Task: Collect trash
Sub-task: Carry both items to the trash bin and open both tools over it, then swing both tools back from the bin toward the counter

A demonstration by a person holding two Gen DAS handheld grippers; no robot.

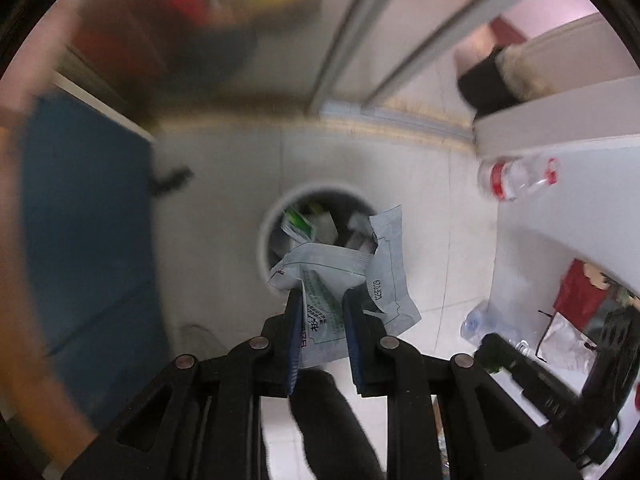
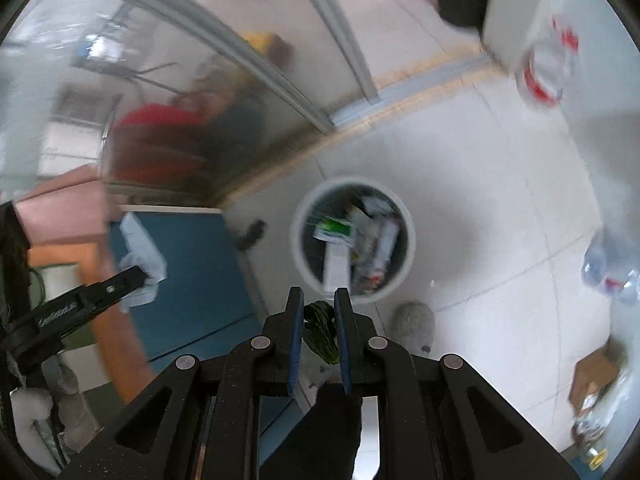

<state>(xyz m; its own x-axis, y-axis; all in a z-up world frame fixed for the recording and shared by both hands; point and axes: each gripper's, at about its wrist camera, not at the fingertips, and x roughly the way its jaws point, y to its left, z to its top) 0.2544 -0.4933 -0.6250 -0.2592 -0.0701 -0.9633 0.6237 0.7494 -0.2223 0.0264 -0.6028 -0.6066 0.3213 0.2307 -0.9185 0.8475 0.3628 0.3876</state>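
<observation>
Jaws clenched on trash above the waste bin: left gripper grips a pale-blue packet, right gripper a dark-green wrapper; releasing over the bin looks next.

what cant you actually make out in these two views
- Left wrist view: the near rim of the trash bin is hidden by the pale wrapper in the left gripper.
- Right wrist view: the dark green item in the right gripper is mostly covered by the fingers; what it is cannot be told.
- Both views: things behind the glass partition are motion-blurred.
- Wrapper print: too small to read.
</observation>
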